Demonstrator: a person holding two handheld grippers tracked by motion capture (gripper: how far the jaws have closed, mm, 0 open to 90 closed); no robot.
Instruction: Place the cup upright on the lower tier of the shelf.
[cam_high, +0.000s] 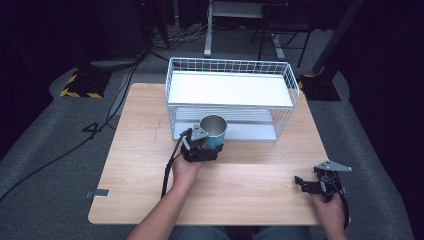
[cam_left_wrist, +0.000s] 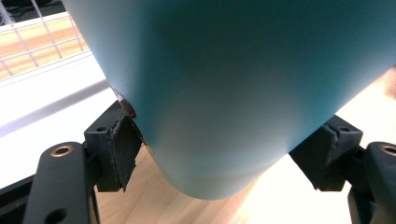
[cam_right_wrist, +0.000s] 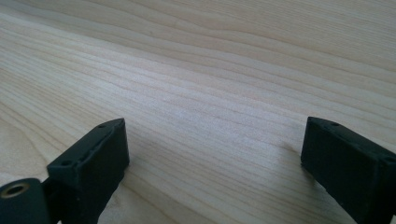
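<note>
Teal cup (cam_high: 214, 133), with a metal inside and an open top, is held upright by the left gripper (cam_high: 206, 146) just in front of the white wire rack (cam_high: 230, 67), above the wooden table (cam_high: 250, 170). In the left gripper view the cup's teal wall (cam_left_wrist: 243, 93) is seen pressed between the two black jaws, whose pads (cam_left_wrist: 122, 144) are set against its lower sides; its rounded bottom is seen a little above the wood. The rack's lower white shelf (cam_left_wrist: 42, 107) is seen close behind the cup. The right gripper (cam_high: 306, 184) is held low near the table's front right corner, well apart from the cup and the rack. In the right gripper view its jaws are spread wide over bare wood (cam_right_wrist: 210, 93), and nothing is held between them.
</note>
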